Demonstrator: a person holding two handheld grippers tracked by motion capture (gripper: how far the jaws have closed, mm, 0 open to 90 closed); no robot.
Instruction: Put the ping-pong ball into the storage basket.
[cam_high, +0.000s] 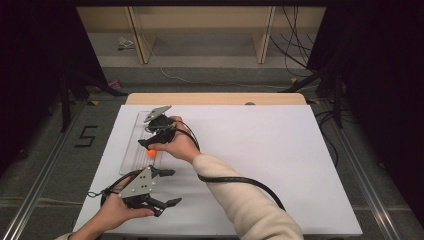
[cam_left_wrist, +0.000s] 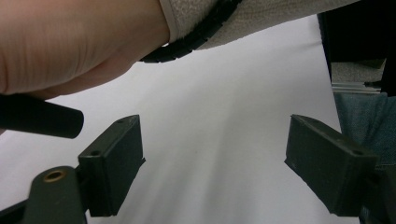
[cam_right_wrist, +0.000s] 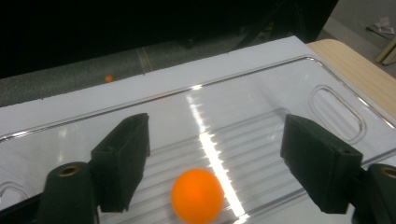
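Observation:
A clear plastic tray (cam_high: 132, 150) lies along the left side of the white sheet. An orange ball (cam_high: 151, 152) rests in it near its near end. My right gripper (cam_high: 152, 142) hangs over the tray right above the ball. In the right gripper view the gripper (cam_right_wrist: 215, 140) is open, with the ball (cam_right_wrist: 197, 195) low between its jaws on the ribbed tray floor (cam_right_wrist: 261, 98), touching neither. My left gripper (cam_high: 171, 187) is held at the sheet's front left, open and pointing right. In the left gripper view its jaws (cam_left_wrist: 212, 140) frame bare white sheet.
A white sheet (cam_high: 260, 160) covers the table, with a wooden edge (cam_high: 215, 98) at the far end. My right forearm's sleeve (cam_high: 245, 200) and its black cable (cam_left_wrist: 196, 37) cross in front of the left gripper. A small orange spot (cam_right_wrist: 108, 78) lies on the floor beyond the table.

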